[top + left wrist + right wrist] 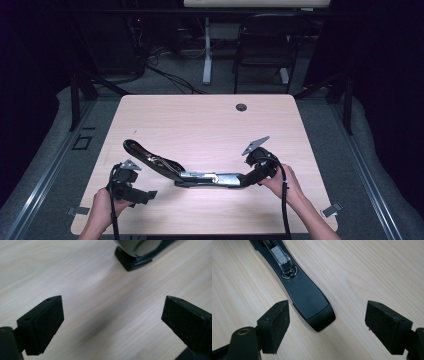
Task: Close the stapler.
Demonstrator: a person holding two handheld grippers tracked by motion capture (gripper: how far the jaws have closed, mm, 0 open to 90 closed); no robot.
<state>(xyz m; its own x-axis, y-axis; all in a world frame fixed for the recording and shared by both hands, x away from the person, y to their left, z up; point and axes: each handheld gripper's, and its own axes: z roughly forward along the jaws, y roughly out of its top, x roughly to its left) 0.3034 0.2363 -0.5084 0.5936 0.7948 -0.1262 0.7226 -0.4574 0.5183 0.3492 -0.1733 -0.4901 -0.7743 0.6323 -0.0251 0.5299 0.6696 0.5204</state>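
High view: stapler [200, 176] lies opened flat near the table [210, 120] front edge; right gripper [255, 172] at its base end, left gripper [131, 192] apart, front left. Left gripper view: jaws wide apart, nothing between; stapler end cut off at top. Right gripper view: jaws spread astride the base tip; centre them before closing. Staple channel partly cropped.

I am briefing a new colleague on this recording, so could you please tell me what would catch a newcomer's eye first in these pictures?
First comes the black stapler, swung fully open and lying flat near the front middle of the pale wooden table, its staple strip bared in the right gripper view. The right tool stands open astride the stapler's base end, touching nothing. The left tool hangs open over bare wood at the front left, short of the stapler's raised arm.
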